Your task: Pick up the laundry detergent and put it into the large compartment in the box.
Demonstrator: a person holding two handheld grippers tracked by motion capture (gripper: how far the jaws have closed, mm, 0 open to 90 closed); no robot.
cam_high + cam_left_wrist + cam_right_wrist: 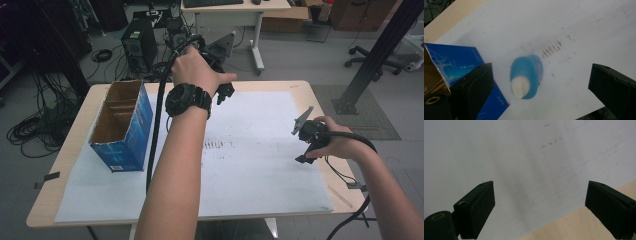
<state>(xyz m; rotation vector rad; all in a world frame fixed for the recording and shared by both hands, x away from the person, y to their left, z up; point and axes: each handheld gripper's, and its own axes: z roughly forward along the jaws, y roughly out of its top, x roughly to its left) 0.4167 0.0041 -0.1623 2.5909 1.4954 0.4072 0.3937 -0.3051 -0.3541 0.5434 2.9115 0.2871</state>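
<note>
A pale wooden worktop (70, 145) carried a large white sheet (260, 165) that covered most of it, marked near its middle with short dark smudges (215, 145). Around it lay a grey floor with coiled cables (30, 130), a dark computer tower (139, 45) beyond the far edge, another desk (235, 7) behind that, and an office chair's wheeled base (372, 62) off the far right corner.

Near the left edge stood a blue cardboard box (125, 125), open at the top, with brown inner walls and card dividers; its compartments looked bare as far as the high view showed.

The left gripper (222, 87) was held above the far edge of the worktop, a wristwatch (187, 99) on that arm. In the left gripper view its jaws stood spread wide, nothing between the pads, and a blue bottle (527, 76) with a white cap (519, 87) sat on the sheet below, well apart from both jaws and roughly midway between them, just beside the box's blue wall (461, 65). In the high view the forearm covered that spot.

The right gripper (305, 145) hovered near the right edge of the worktop; its jaws were likewise spread wide over bare sheet (524, 157) and a strip of wood (574, 225), gripping nothing.
</note>
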